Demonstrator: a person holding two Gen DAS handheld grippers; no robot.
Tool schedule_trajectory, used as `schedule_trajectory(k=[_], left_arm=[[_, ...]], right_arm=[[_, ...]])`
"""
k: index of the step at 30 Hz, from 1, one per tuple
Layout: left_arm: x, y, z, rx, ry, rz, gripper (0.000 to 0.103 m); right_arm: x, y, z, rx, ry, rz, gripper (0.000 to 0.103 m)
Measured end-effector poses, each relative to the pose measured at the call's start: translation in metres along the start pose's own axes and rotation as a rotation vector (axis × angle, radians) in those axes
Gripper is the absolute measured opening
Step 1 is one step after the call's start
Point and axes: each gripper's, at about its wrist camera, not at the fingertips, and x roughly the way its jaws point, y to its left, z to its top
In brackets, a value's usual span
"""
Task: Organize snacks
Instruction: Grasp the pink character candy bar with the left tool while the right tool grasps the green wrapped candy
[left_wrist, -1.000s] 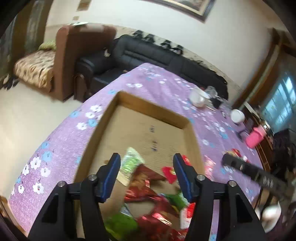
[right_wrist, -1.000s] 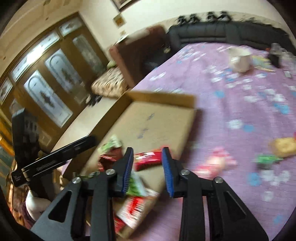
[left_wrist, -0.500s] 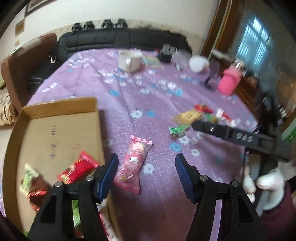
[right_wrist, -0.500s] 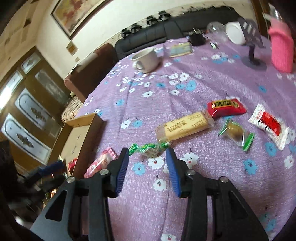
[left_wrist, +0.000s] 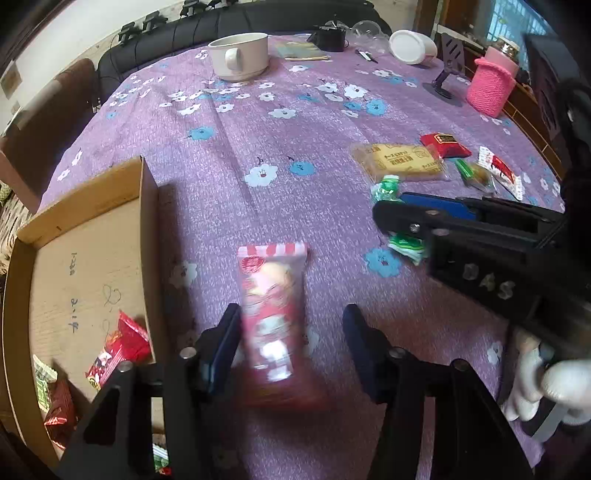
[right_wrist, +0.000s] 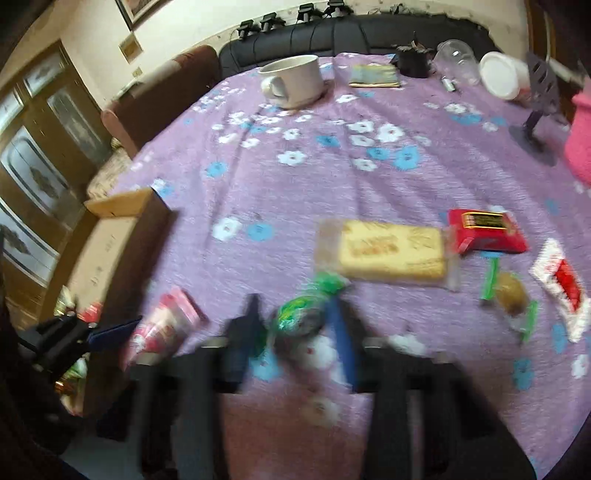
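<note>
My left gripper (left_wrist: 290, 341) is open around a pink cartoon snack pack (left_wrist: 272, 314) lying on the purple cloth; the pack sits against the left finger. My right gripper (right_wrist: 293, 330) is open, its fingers on either side of a green-wrapped candy (right_wrist: 303, 314); the view is blurred. The pink pack also shows in the right wrist view (right_wrist: 162, 328). A cardboard box (left_wrist: 146, 206) with several snacks in it lies at the left. A yellow biscuit pack (right_wrist: 391, 254), a red pack (right_wrist: 484, 229), a green-ended sweet (right_wrist: 511, 293) and a red-white packet (right_wrist: 561, 288) lie to the right.
A white mug (left_wrist: 240, 55), a white bowl (left_wrist: 408, 46), a phone stand (left_wrist: 445, 81) and a pink knitted cup (left_wrist: 493, 86) stand at the table's far side. A black sofa (right_wrist: 369, 33) is behind the table.
Both grippers swung from over the box to the loose snacks. The left closed in around the pink pack; the right moved down onto the green candy.
</note>
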Motion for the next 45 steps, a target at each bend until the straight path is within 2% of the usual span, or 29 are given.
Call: schedule_trajectory(k=[1, 5, 10, 12, 15, 17, 21, 22, 24, 25, 27, 29, 33, 45], left_arm=[[-0.002, -0.001, -0.001, 0.002, 0.001, -0.013, 0.047], [-0.009, -0.017, -0.011, 0.019, 0.001, -0.079, 0.047], [-0.015, -0.044, -0.021, 0.057, -0.022, -0.092, 0.047], [-0.016, -0.048, -0.022, 0.039, -0.037, -0.086, 0.047], [-0.021, -0.044, -0.021, 0.0, -0.076, -0.122, 0.051], [-0.021, -0.041, -0.017, -0.03, -0.09, -0.081, 0.058], [-0.005, -0.045, -0.009, -0.015, -0.076, -0.002, 0.059], [-0.005, -0.049, -0.008, 0.006, -0.095, 0.02, 0.059], [-0.007, -0.052, -0.006, 0.006, -0.1, 0.005, 0.04], [-0.009, -0.055, -0.006, 0.013, -0.105, 0.0, 0.022], [-0.012, -0.062, -0.008, 0.037, -0.122, 0.013, 0.022], [-0.015, -0.065, -0.011, 0.035, -0.13, -0.009, 0.022], [-0.03, -0.061, -0.017, -0.001, -0.176, -0.071, 0.022], [-0.083, -0.037, -0.043, -0.094, -0.308, -0.137, 0.022]], right_arm=[[-0.003, -0.004, -0.002, 0.011, 0.004, 0.012, 0.025], [-0.02, -0.02, -0.02, 0.017, -0.002, 0.01, 0.025], [-0.051, -0.048, -0.052, 0.055, -0.024, 0.043, 0.025], [-0.064, -0.056, -0.062, 0.061, -0.047, 0.022, 0.025], [-0.085, -0.061, -0.076, 0.042, -0.087, -0.024, 0.024], [-0.09, -0.065, -0.079, 0.047, -0.093, -0.015, 0.024], [-0.09, -0.065, -0.084, 0.047, -0.097, 0.015, 0.024], [-0.089, -0.063, -0.085, 0.042, -0.098, 0.014, 0.024], [-0.089, -0.058, -0.087, 0.02, -0.105, 0.003, 0.024], [-0.092, -0.055, -0.089, 0.006, -0.112, -0.009, 0.024], [-0.097, -0.05, -0.091, -0.017, -0.131, -0.034, 0.024], [-0.105, -0.047, -0.094, -0.037, -0.154, -0.062, 0.024], [-0.116, -0.043, -0.098, -0.074, -0.184, -0.127, 0.024], [-0.151, -0.013, -0.108, -0.194, -0.317, -0.338, 0.024]])
